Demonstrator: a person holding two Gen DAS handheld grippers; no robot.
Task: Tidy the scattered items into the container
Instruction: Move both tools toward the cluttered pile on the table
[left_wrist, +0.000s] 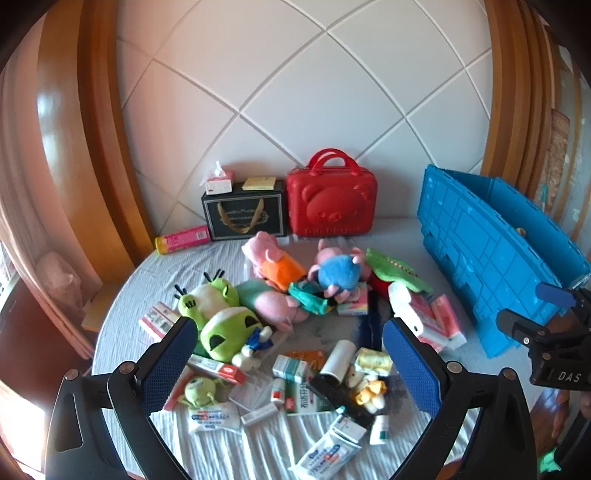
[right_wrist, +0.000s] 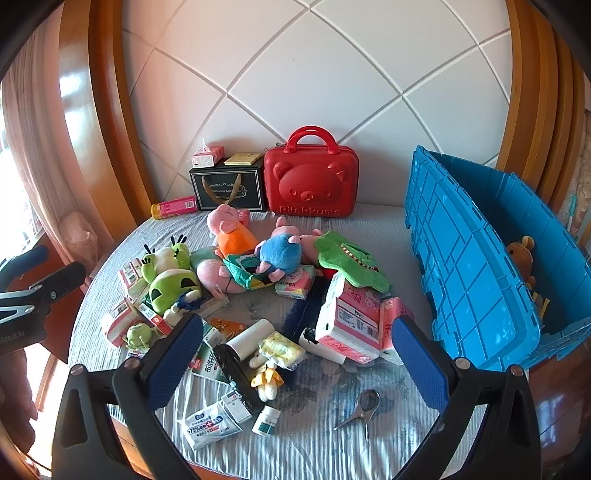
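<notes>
Both tongs hang spread wide and hold nothing: the left tongs (left_wrist: 290, 363) above the small boxes and packets at the near side of the pile, the right tongs (right_wrist: 297, 363) above the nearer right part of it. Below them the scattered items lie on a bed with a pale striped sheet (right_wrist: 314, 446): a green frog plush (left_wrist: 225, 332), a pig plush in orange (right_wrist: 229, 230), a blue-bodied pig plush (right_wrist: 279, 253), a green crocodile plush (right_wrist: 351, 262), pink tissue packs (right_wrist: 354, 321), wet-wipe packets (right_wrist: 208, 424), a small white bottle (right_wrist: 266, 421), a little yellow-dressed doll (right_wrist: 267, 380) and a metal nail clipper (right_wrist: 360, 408). To the right stands the blue plastic crate (right_wrist: 469, 266), open at the top, with a brown plush (right_wrist: 522, 254) inside against its far wall. At the back, against the white quilted headboard (right_wrist: 314, 74), a red bear-face case (right_wrist: 310, 184) stands upright just beside a black gift box (right_wrist: 229, 190) carrying a tissue box (right_wrist: 207, 155); a pink tube (right_wrist: 173, 206) lies to its left.
</notes>
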